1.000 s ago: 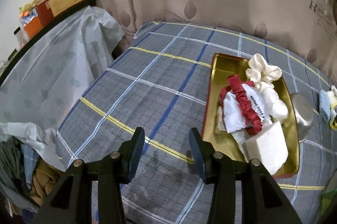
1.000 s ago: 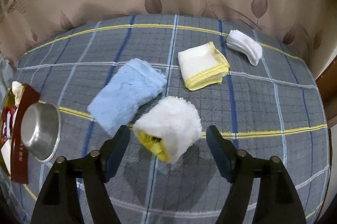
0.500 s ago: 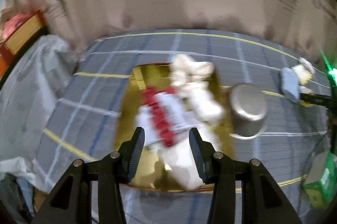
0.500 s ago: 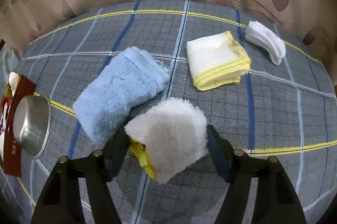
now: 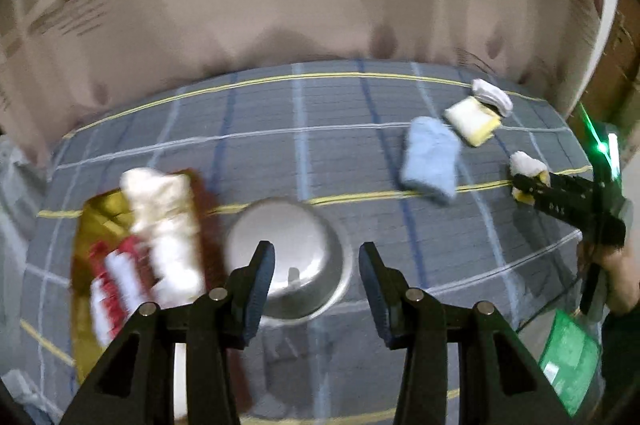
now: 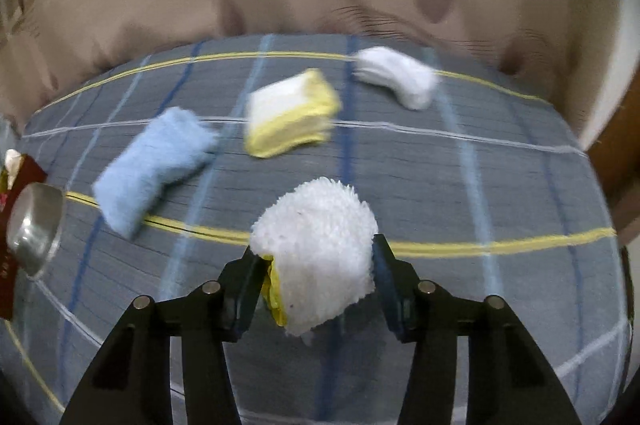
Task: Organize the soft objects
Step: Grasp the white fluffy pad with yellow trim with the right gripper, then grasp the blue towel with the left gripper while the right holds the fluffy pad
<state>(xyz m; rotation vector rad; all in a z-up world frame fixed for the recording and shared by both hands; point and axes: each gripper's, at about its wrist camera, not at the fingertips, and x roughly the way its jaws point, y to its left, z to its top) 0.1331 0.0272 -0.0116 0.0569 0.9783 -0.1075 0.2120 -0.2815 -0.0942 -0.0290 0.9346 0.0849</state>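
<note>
right claw [image 6: 318,275] grips the fluffy white cloth [image 6: 318,253] — pickup step; left claw [image 5: 316,285] hangs released over the steel bowl [image 5: 288,259] — next, likely carry it to the gold tray [image 5: 94,215].

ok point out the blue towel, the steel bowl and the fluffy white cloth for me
blue towel [image 6: 154,167]: right wrist view, middle of its folded top.
steel bowl [image 5: 298,245]: left wrist view, its bare upturned bottom.
fluffy white cloth [image 6: 320,245]: right wrist view, its fuzzy front face, between the right hand-held gripper's fingers.
</note>
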